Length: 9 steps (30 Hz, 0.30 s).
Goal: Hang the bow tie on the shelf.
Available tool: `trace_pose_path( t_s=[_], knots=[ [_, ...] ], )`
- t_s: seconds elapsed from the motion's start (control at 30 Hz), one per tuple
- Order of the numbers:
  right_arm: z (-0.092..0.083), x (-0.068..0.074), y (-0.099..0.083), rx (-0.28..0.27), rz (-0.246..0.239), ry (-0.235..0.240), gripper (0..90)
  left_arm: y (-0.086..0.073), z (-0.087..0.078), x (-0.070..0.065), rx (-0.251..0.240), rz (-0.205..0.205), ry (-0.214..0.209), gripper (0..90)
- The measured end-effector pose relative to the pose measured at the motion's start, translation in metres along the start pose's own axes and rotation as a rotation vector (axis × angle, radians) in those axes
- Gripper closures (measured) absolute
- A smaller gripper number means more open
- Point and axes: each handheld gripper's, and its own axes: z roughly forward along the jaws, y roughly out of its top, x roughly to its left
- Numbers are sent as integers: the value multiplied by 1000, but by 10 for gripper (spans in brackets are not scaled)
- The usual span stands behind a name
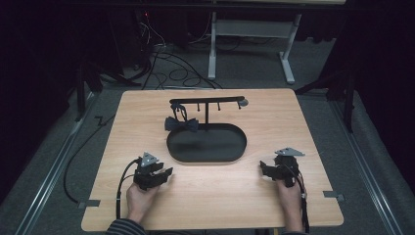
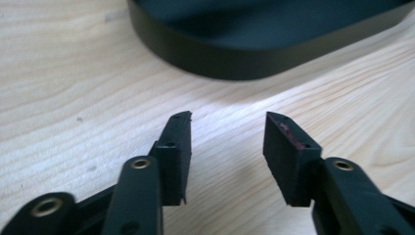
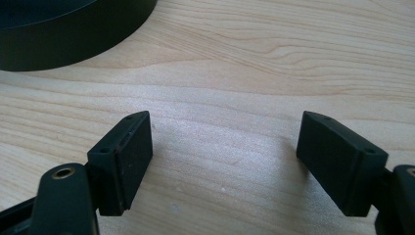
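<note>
The left gripper [image 1: 165, 172] rests on the pale wooden tabletop [image 1: 274, 117], fingers [image 2: 177, 142] partly apart, holding nothing. Centre-far, a bow tie [image 1: 181, 125] hangs on the black rack [image 1: 206, 102]. The right gripper [image 1: 264, 170], fingers wide, holds nothing. Cables cross the grey carpet [image 1: 254, 68] beyond.

Left gripper [image 1: 164, 172]: black body, grey three-cornered plate on top, black cable trailing back past a striped sleeve cuff [image 1: 123, 227]. Brass-coloured bushings were set in its black jaw links; one pad [image 2: 289, 138] carried a reddish smear. Right gripper [image 1: 264, 170]: same black build, grey plate, cable with a red strand.
</note>
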Motion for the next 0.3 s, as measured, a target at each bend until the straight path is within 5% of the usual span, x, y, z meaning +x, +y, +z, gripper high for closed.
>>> trace_pose_path(
  t_s=[0.2, 0.3],
  knots=[
    [0, 0, 0, 0, 1, 0, 223, -4, 3, -8, -22, 56, 61, 462],
    [0, 0, 0, 0, 0, 0, 223, -4, 3, -7, -22, 51, 59, 442]
  ],
)
